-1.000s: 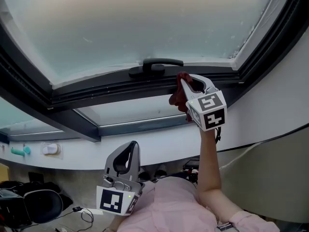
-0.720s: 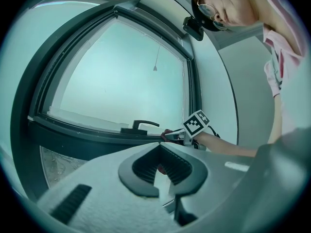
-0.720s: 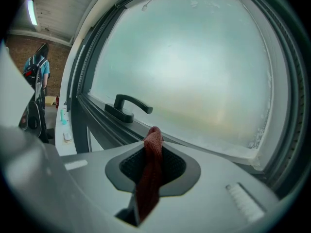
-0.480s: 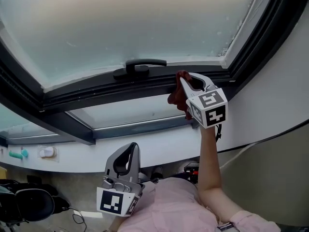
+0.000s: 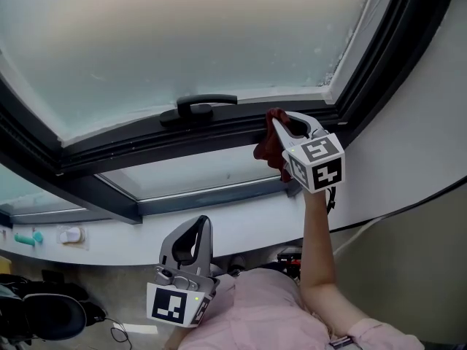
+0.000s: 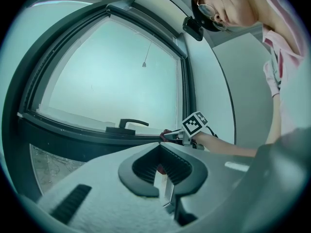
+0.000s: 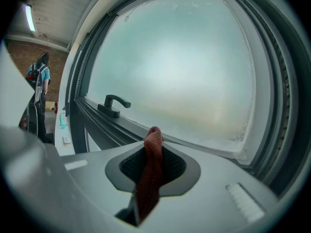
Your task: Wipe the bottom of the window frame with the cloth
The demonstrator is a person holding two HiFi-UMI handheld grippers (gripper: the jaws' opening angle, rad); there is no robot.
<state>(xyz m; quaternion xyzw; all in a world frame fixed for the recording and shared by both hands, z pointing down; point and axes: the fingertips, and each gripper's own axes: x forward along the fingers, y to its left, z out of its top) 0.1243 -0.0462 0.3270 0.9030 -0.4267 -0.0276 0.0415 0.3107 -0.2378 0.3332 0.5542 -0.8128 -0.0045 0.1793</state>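
My right gripper (image 5: 277,125) is raised to the dark bottom rail of the window frame (image 5: 146,143) and is shut on a dark red cloth (image 5: 267,146). The cloth lies against the rail, right of the black window handle (image 5: 197,108). In the right gripper view the cloth (image 7: 150,174) hangs pinched between the jaws of the right gripper (image 7: 154,144), its top poking out toward the frosted pane. My left gripper (image 5: 198,223) is held low near the person's chest, shut with nothing in it. From the left gripper (image 6: 162,149) view, the right gripper (image 6: 171,135) and its marker cube show at the rail.
The frame's right corner (image 5: 341,111) is close to the cloth. Below the rail are a second pane (image 5: 190,173) and a white sill with a teal object (image 5: 29,237) and a white one (image 5: 71,234). A black cable (image 5: 408,206) runs along the right wall. A distant person (image 7: 41,76) stands far left.
The handle has slid left in the head view while the right gripper kept its place: the cloth has moved right along the rail, toward the corner. The left gripper has stayed put.
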